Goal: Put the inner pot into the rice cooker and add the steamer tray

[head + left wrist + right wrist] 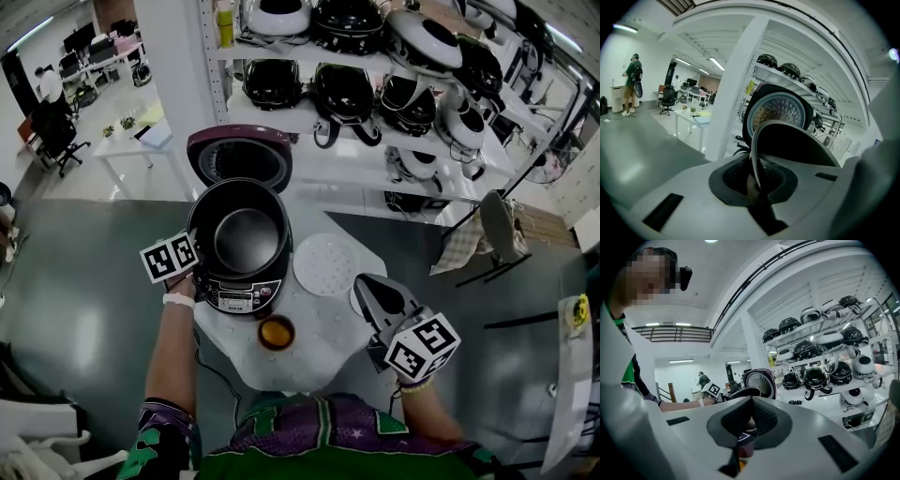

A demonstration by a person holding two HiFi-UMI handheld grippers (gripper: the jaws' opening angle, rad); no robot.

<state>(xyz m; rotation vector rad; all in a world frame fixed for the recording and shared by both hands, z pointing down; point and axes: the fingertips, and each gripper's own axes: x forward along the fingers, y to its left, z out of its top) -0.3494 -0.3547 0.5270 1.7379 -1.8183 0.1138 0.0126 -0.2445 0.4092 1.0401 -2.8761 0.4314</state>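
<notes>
- Head view looks steeply down on a small white table (323, 323) carrying a dark rice cooker (239, 298) with a front control panel; its maroon lid (239, 155) stands open at the cooker's far side.
- A black round inner pot (246, 239) sits in the cooker's opening; whether it is fully seated I cannot tell.
- At the cooker's left side, the left gripper (195, 270) is clamped on the pot's thin rim, which the left gripper view (757, 180) shows edge-on between the pads.
- A white, round, perforated steamer tray (325, 264) lies flat on the table just right of the cooker, apart from both grippers.
- A small orange-brown cup (277, 332) stands in front of the cooker.
- Right of the cooker, beyond the tray, the right gripper (363, 283) hovers with its jaws pressed together on nothing (751, 416).
- White shelves (375, 122) of dark and white cookers stand behind the cooker.
</notes>
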